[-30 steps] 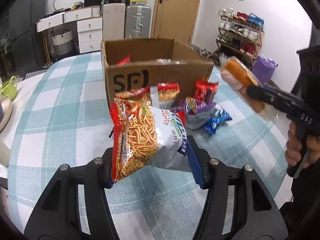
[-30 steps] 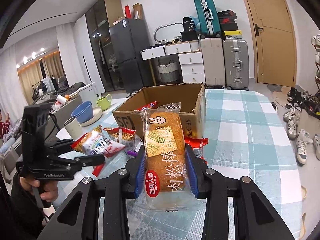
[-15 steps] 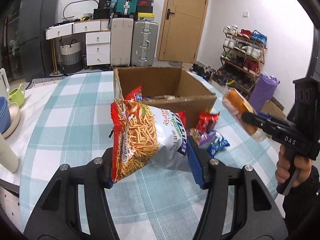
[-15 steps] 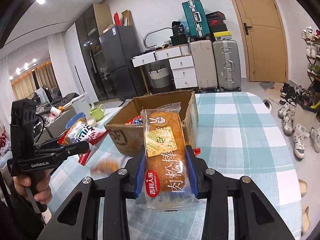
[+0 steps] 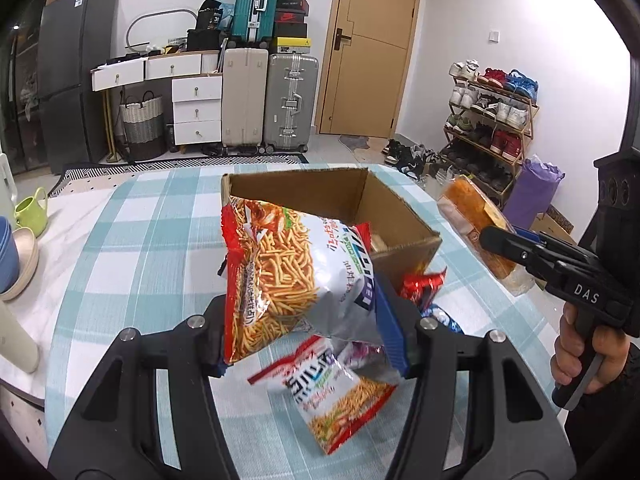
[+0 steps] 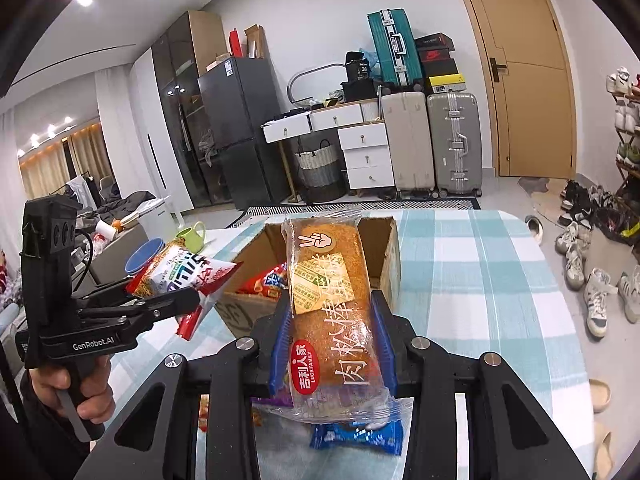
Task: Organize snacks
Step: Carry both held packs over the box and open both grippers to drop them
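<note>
With both tools loaded and held above the surface (image 5: 120, 240), the risks were mostly at release. Left tool (image 5: 308, 320) was clamped on the noodle-snack bag (image 5: 288, 272), gripped low across its width, so most of the bag stood free above the jaws and leaned toward the cardboard box (image 5: 400, 216). Slack foil plus a low grip: it could slide out or flop short of the box rim. Right tool (image 6: 332, 344) was clamped on the wrapped meat-floss bread (image 6: 328, 300), upright, just in front of the box opening in the right wrist view. Slick film and soft bread meant squeezing harder would crush it, and easing off could drop it.

Both tools sat near the same box opening, so they could collide if both went in together. Loose packets still lay on the surface below, including a second noodle bag (image 5: 340, 396) and a blue packet (image 6: 356, 436); a dropped item would land on those.
</note>
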